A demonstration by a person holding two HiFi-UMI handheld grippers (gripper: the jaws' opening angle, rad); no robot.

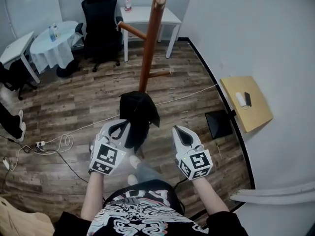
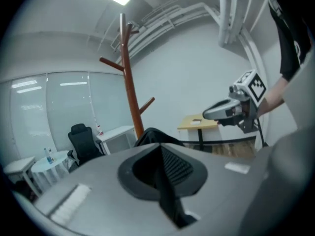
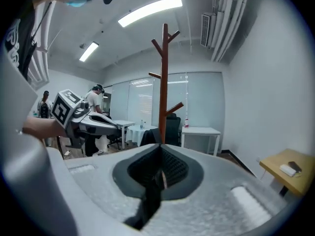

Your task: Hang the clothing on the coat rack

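Wood-plank floor (image 1: 74,107) spreads below, and the brown coat rack (image 1: 147,48) stands just ahead. The black clothing (image 1: 139,114) hangs bunched from the left gripper (image 1: 124,129), whose jaws pinch it, near the rack's pole and not yet on a peg. The right gripper (image 1: 181,132) is alongside, jaws pressed together on nothing.

The head view looks steeply down from above the person, close over the left hand-held gripper (image 1: 124,128), the right hand-held gripper (image 1: 180,131) and the wooden floor (image 1: 88,97). Each gripper view sits right behind its own jaws, tilted up across the room (the wide lens bends the walls). All three share the coat rack (image 1: 148,48); each gripper view also catches the other hand-held gripper.
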